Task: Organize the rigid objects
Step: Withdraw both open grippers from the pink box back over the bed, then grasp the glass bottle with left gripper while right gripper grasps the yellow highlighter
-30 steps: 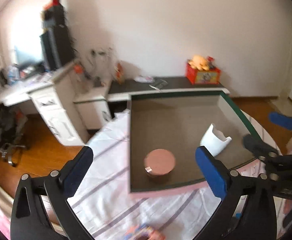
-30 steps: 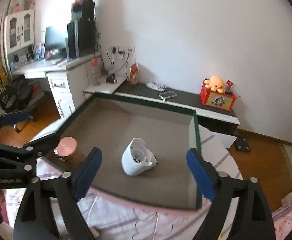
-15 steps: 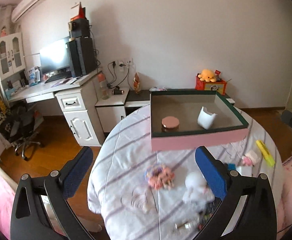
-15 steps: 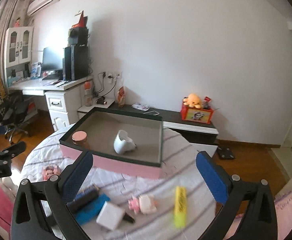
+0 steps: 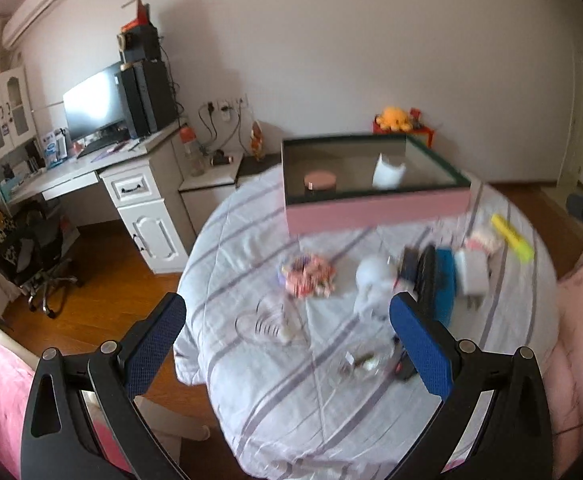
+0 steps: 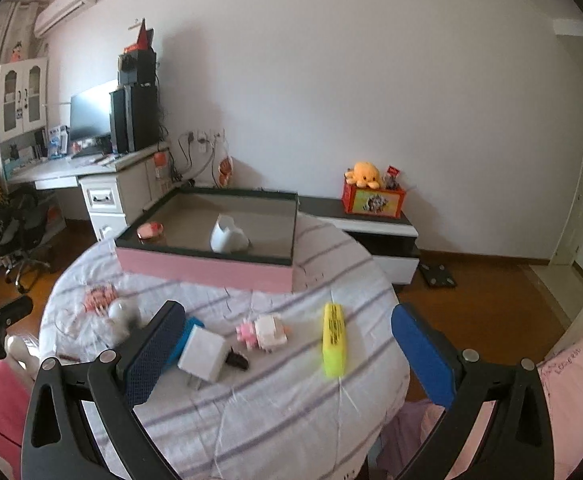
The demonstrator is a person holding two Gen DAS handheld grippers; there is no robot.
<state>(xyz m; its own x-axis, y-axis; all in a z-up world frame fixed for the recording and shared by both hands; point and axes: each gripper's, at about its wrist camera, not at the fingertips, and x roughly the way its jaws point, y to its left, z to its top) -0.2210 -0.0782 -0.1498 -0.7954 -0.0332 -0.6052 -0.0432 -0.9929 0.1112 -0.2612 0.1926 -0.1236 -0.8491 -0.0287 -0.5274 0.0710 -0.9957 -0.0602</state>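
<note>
Both grippers, left (image 5: 287, 320) and right (image 6: 287, 330), are held spread wide and empty. Beyond the jaws, the white cup (image 6: 227, 236) is seen inside the pink tray (image 6: 203, 268); the yellow block (image 6: 334, 340) lies between the right jaws.

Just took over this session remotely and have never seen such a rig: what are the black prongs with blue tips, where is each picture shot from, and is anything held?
The prongs are two hand-held grippers; each picture comes from a camera on one, looking along its fingers. The left gripper and right gripper are both open, holding nothing. Below is a round table with a striped cloth. On it, a pink box contains a white cup and a pink-lidded jar. Loose items in front include a yellow bar, a white block and a small pink toy.
</note>
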